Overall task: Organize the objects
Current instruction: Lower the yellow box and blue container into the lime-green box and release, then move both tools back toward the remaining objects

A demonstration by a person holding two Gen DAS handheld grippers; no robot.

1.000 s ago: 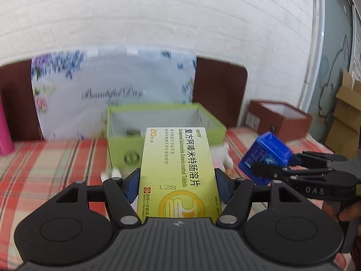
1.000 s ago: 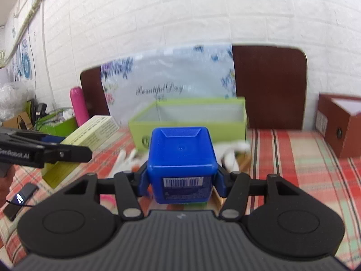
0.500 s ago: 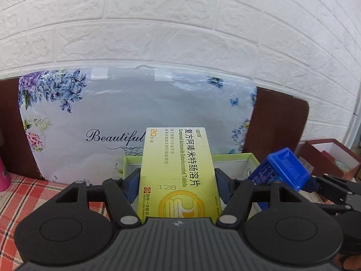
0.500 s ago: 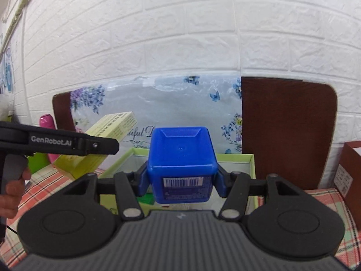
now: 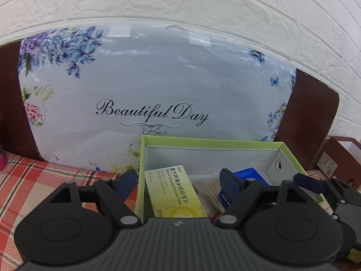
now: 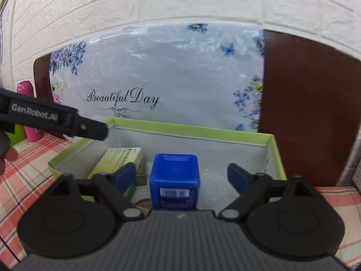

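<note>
The left gripper [image 5: 178, 176] hangs over the near left part of the green box [image 5: 212, 141], its jaws having just been opening and now spread wide; the yellow medicine carton [image 5: 174, 192] lies between them but free of both pads, resting tilted inside the box against its left wall. The right gripper [image 6: 181, 172] stands over the same box [image 6: 191, 131] from the near side, its jaws likewise having just been opening and now wide apart; the blue cube-shaped container [image 6: 174, 176] sits upright on the box floor between them with a clear gap to each pad, its barcode label facing the camera. In the right wrist view the carton [image 6: 117, 160] lies just left of the blue container, near it but apart; the left gripper's black finger crosses above the box's left corner. The box stands on a red checked cloth [image 5: 29, 180], directly before a floral bag [image 5: 146, 79] printed "Beautiful Day"; a pink bottle [image 6: 28, 110] stands well off to the left by the white brick wall [image 6: 180, 0].
</note>
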